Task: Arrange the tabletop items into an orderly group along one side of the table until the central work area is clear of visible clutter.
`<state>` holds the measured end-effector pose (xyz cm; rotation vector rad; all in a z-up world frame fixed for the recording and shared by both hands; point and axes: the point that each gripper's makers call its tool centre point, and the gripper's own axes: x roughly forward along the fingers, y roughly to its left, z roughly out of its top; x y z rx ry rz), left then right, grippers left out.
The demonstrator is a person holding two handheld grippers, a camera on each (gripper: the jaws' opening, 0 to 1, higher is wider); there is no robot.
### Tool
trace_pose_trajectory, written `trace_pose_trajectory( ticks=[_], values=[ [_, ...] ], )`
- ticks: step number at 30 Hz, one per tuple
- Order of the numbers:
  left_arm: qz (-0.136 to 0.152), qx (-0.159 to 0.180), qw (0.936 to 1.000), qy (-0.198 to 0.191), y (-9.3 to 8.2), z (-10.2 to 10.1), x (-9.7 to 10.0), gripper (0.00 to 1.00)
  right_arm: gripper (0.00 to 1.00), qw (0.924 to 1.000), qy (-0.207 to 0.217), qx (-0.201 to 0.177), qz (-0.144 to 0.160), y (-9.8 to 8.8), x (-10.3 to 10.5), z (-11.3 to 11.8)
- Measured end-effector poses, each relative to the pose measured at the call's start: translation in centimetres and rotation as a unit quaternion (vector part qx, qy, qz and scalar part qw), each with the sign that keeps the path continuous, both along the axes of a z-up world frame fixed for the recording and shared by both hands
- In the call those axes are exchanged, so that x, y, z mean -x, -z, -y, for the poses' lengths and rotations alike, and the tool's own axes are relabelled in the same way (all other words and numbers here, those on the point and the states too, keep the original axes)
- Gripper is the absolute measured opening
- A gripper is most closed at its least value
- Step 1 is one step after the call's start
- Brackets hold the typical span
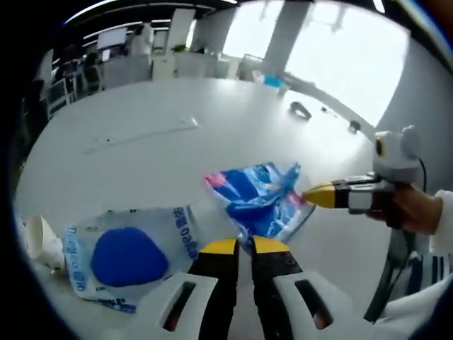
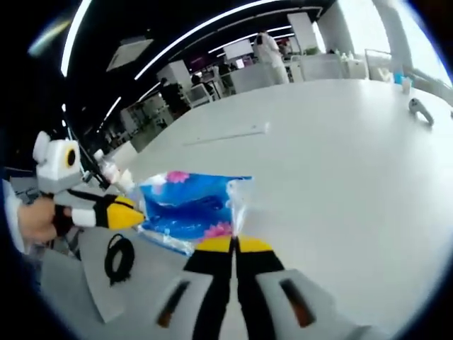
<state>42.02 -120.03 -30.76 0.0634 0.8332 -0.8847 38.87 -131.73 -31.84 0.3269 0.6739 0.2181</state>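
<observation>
both claws pinch the blue packet (image 1: 258,198) from opposite edges: left claw (image 1: 237,246), right claw (image 2: 233,244), tips together.

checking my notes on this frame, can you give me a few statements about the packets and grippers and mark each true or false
1. Both grippers meet the blue printed packet. True: left gripper at one edge, right gripper at another.
2. The clear packet with the blue round thing lies on top of the blue printed packet. False: it lies beside it, apart.
3. The left gripper's jaws gape wide. False: they stand close together.
4. A black cable coil lies on a grey surface below the left gripper in the right gripper view. True.
5. The white table is square. False: its far edge curves.
</observation>
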Motion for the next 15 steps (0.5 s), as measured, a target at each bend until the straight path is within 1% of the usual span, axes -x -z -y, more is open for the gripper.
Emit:
trace_pose_trajectory(
  ticks=[2,4,8,11,15],
  values=[
    [-0.002,-0.001,1.0000,0.001,0.2,0.4,0.0,0.01,0.00,1.0000,0.003,-0.002,-0.001,0.2,0.0,0.6],
    [-0.009,0.000,1.0000,-0.002,0.2,0.5,-0.1,0.01,0.00,1.0000,0.004,0.000,-0.002,0.2,0.0,0.7],
    [-0.011,-0.002,0.9999,0.000,0.4,0.9,0.0,0.01,0.00,1.0000,0.005,-0.002,-0.004,0.8,-0.1,1.2],
    [-0.017,-0.010,0.9998,-0.002,0.8,0.8,0.1,0.02,0.00,1.0000,0.005,-0.003,-0.005,1.0,-0.3,1.0],
    [-0.015,-0.018,0.9997,-0.006,1.1,0.7,-0.2,0.02,0.00,1.0000,0.005,-0.004,-0.004,1.2,-0.6,0.7]
  ],
)
